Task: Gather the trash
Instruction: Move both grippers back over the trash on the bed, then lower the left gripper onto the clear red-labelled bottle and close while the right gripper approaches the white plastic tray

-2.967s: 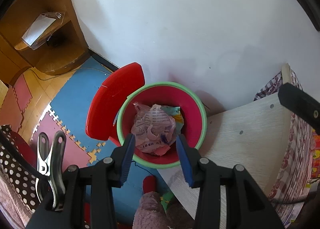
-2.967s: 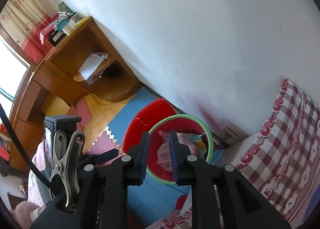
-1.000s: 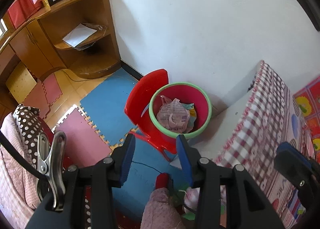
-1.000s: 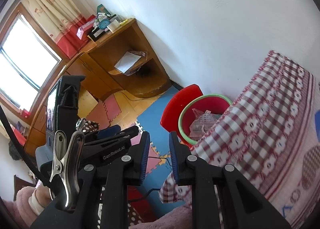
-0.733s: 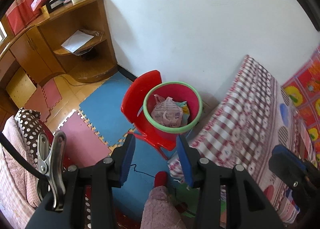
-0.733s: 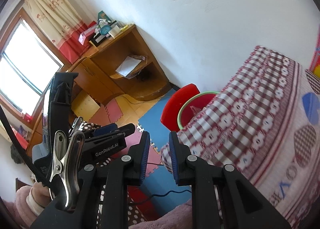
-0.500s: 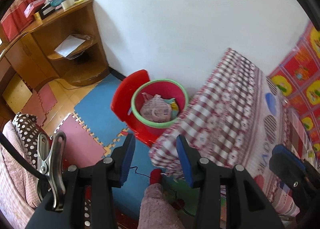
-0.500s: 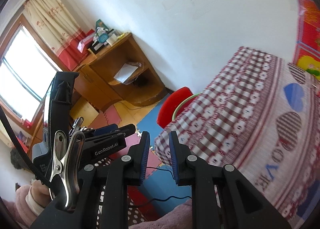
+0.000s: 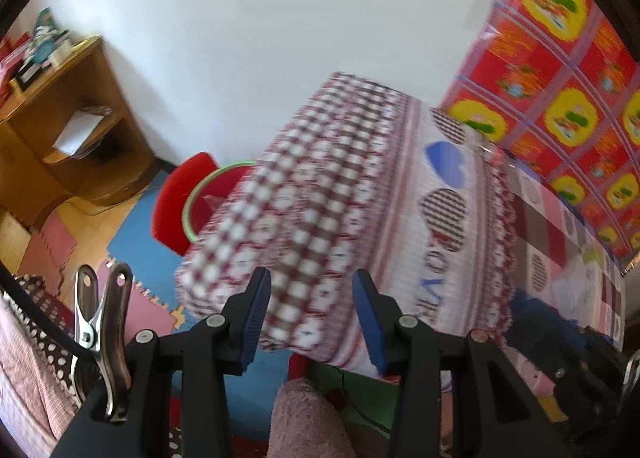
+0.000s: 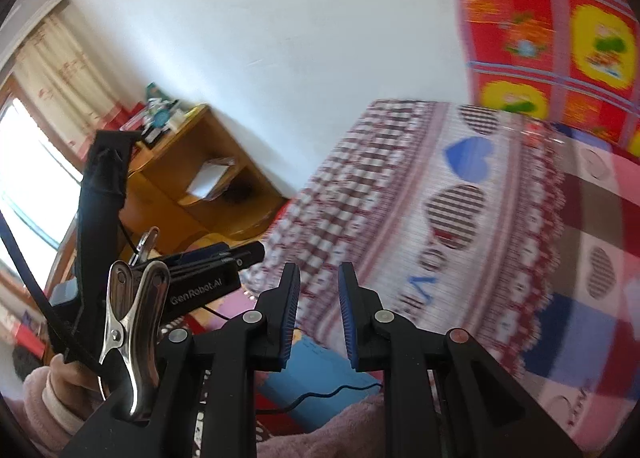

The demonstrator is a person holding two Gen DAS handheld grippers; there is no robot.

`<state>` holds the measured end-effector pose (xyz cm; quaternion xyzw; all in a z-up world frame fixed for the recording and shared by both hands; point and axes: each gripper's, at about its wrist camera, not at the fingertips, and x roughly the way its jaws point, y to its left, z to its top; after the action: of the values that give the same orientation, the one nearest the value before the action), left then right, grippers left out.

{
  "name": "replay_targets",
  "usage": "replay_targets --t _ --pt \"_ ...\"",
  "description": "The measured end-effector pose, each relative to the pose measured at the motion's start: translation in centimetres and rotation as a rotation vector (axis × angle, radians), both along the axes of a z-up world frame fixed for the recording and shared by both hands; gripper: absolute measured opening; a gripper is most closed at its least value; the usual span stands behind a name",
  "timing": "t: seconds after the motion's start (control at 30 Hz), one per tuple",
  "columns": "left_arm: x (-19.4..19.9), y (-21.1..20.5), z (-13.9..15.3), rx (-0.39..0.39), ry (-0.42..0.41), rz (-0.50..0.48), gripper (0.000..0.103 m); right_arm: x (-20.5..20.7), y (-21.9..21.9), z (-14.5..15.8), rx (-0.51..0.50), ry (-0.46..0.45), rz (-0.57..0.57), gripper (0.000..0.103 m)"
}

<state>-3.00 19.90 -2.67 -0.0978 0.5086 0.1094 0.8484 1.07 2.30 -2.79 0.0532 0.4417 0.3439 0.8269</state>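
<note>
Left gripper (image 9: 312, 300) parted, empty, above checked bedspread (image 9: 320, 194). Right gripper (image 10: 319, 306) narrowly apart, also empty. Red bin (image 9: 208, 204) with green rim on floor beside red chair (image 9: 176, 202), half hidden behind the bed corner.

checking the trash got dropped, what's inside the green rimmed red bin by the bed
Little shows: the bin is half hidden behind the checked bedspread. Only its green rim, red inner wall and a scrap of something pale are visible; the rest of its contents are covered.
</note>
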Motion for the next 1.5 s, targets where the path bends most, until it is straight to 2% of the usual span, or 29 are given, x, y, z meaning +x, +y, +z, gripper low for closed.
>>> replay_targets --t 0.37,0.6,0.77,1.03,1.37,1.5 --pt "6.0 -6.6 0.1 -0.028 0.010 -0.196 0.044 2.3 -7.1 -0.3 -0.023 0.021 -0.224 0.021" --pt "9.5 -9.5 -0.2 -0.048 0.020 -0.291 0.044 3.4 -11.1 -0.7 -0.030 0.032 -0.384 0.021" --pt "11.8 -11.7 -0.6 -0.073 0.041 -0.344 0.044 3.8 -14.0 -1.5 -0.046 0.071 -0.494 0.021" --pt "15.9 -15.1 -0.3 -0.098 0.056 -0.331 0.044 4.9 -18.8 -2.8 -0.072 0.122 -0.584 0.026" --pt "21.8 -19.7 -0.7 -0.163 0.072 -0.229 0.044 7.0 -23.6 -4.0 -0.075 0.165 -0.584 0.026" --pt "24.5 -21.4 -1.4 -0.159 0.074 -0.192 0.044 7.7 -25.1 -4.3 -0.066 0.177 -0.571 0.026"
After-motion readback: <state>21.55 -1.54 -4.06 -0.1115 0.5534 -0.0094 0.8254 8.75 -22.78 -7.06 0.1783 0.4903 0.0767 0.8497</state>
